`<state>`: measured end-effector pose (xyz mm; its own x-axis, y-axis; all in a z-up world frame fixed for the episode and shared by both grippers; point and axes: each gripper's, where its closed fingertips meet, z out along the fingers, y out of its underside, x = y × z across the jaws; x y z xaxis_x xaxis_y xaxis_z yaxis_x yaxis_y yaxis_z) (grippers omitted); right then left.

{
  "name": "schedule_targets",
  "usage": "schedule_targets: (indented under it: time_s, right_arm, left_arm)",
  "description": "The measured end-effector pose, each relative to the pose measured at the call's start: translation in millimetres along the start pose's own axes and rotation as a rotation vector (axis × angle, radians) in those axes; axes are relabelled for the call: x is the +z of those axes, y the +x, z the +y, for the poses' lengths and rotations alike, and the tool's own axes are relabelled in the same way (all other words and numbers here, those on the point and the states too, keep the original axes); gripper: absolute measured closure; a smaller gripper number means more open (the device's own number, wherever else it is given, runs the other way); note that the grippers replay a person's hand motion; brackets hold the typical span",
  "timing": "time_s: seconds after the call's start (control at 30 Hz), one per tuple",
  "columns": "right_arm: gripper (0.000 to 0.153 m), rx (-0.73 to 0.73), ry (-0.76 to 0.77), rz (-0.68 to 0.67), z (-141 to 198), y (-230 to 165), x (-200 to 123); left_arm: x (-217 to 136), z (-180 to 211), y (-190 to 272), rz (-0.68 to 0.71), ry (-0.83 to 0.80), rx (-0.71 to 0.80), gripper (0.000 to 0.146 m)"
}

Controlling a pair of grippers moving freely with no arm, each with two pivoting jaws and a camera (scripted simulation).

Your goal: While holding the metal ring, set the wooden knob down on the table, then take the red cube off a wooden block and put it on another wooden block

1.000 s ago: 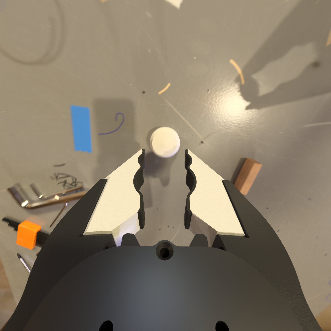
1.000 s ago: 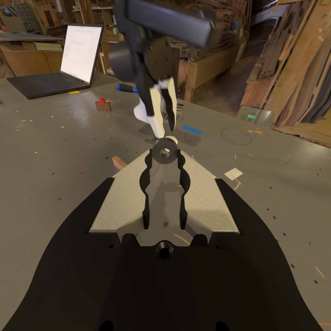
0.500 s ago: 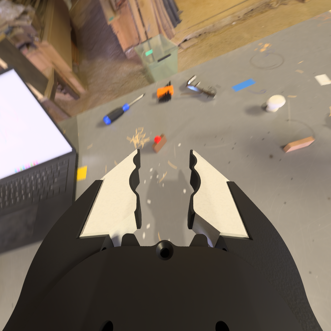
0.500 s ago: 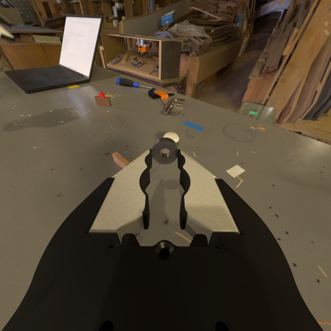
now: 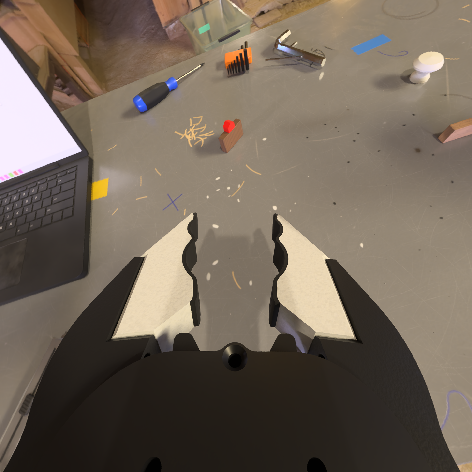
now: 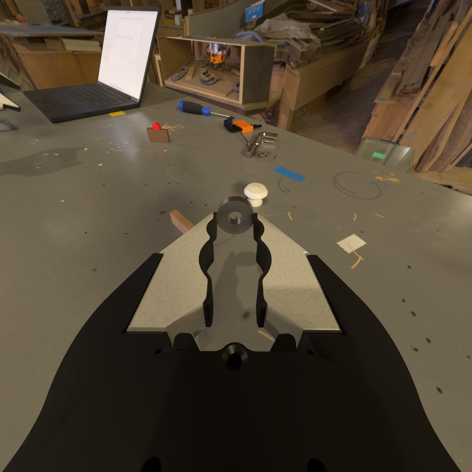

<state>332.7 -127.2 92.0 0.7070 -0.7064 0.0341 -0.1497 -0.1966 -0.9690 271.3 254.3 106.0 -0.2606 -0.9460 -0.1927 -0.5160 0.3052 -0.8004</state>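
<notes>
Left gripper (image 5: 235,214): fingers spread wide apart, nothing between them, poised above bare grey table (image 5: 357,255) at centre frame. Right gripper (image 6: 234,217): fingertips clamped on the metal ring (image 6: 234,215), held on edge at frame centre with its hole facing the camera, clear of the table surface. Wooden knob (image 6: 255,192) standing upright on its stem on the table just beyond the ring; same knob in the left wrist view at upper right (image 5: 427,66), well apart from the left gripper. Red cube (image 5: 228,125) seated on the far end of a ribbed wooden block (image 5: 231,136), upper centre of the left wrist view, beside a scatter of pale shavings (image 5: 195,131); same pair in the right wrist view at upper left, cube (image 6: 156,125) on block (image 6: 158,134). Second wooden block (image 5: 456,131), smooth and reddish, lying at the right edge of the left wrist view with nothing on top; in the right wrist view partly hidden behind the right gripper's left finger (image 6: 180,221). Open laptop (image 5: 33,158) at left edge. Screwdriver (image 5: 159,93), orange hex-key holder (image 5: 237,58) and loose hex keys (image 5: 297,52) along the upper part of the frame. Blue tape strip (image 5: 370,44) at upper right.
</notes>
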Motion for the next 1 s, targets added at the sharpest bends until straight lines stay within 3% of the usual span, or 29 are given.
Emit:
schedule_targets:
  time_s: [0.23, 0.37, 0.47, 0.7, 0.8, 1.0]
  right_arm:
    - [0.125, -0.018, -0.013, -0.020, -0.8, -4.5, 6.2]
    - [0.125, 0.014, -0.003, -0.029, -3.9, -0.1, 6.0]
    - [0.125, 0.037, -0.002, -0.032, -4.0, 4.3, 4.4]
    - [0.125, 0.078, -0.008, -0.024, -0.4, 13.1, 1.4]
    - [0.125, 0.094, -0.011, -0.031, 0.8, 13.5, 1.2]
    - [0.125, 0.094, -0.018, -0.043, 1.6, 11.0, 2.1]
  left_arm:
    - [23.7, -38.4, -18.4, 0.075, -0.031, 0.117, 0.088]
    - [64.9, -63.8, -44.0, 0.157, -0.212, 0.225, 0.086]
    - [102.2, -74.3, -45.1, 0.293, -0.349, 0.216, 0.087]
    - [170.4, -66.3, -39.8, 0.379, -0.570, 0.297, 0.100]
    - [178.8, -56.9, -27.5, 0.468, -0.634, 0.330, 0.105]
    - [184.4, -50.1, -13.9, 0.498, -0.675, 0.433, 0.111]
